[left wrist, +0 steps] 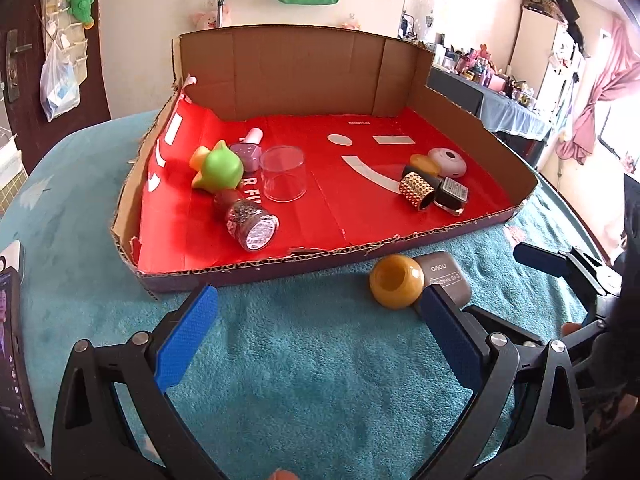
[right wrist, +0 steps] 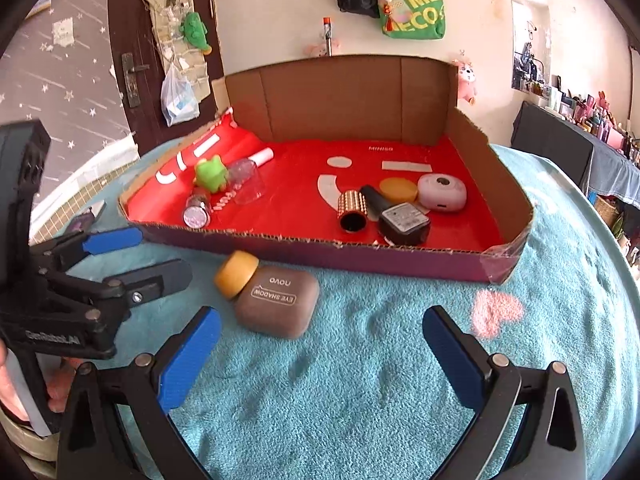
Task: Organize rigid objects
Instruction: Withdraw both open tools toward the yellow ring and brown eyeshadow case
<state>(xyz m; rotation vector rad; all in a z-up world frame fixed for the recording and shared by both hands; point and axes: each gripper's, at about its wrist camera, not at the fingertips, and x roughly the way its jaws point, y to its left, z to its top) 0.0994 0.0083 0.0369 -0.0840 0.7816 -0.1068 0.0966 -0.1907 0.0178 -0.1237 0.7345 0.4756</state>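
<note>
Teal plush tabletop (right wrist: pixel 360 380) carries an amber round jar (right wrist: pixel 236 273) touching a brown eyeshadow case (right wrist: pixel 278 306) just outside the red-lined cardboard tray's (right wrist: pixel 400 258) front edge, so the spread, empty right gripper (right wrist: pixel 320 352) and left gripper (left wrist: pixel 320 328) should take one cleanly.

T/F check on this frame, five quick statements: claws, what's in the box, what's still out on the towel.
1. Both claws are open and hold nothing. True: left claw and right claw both gape over the teal towel.
2. The eye shadow case lies inside the cardboard box. False: it lies on the towel in front of the box.
3. The yellow lid touches the eye shadow case. True.
4. The clear plastic cup stands by the green toy in the box. True.
5. The studded gold ring lies outside the box. False: it lies inside, on the red floor beside the dark nail polish bottle.
</note>
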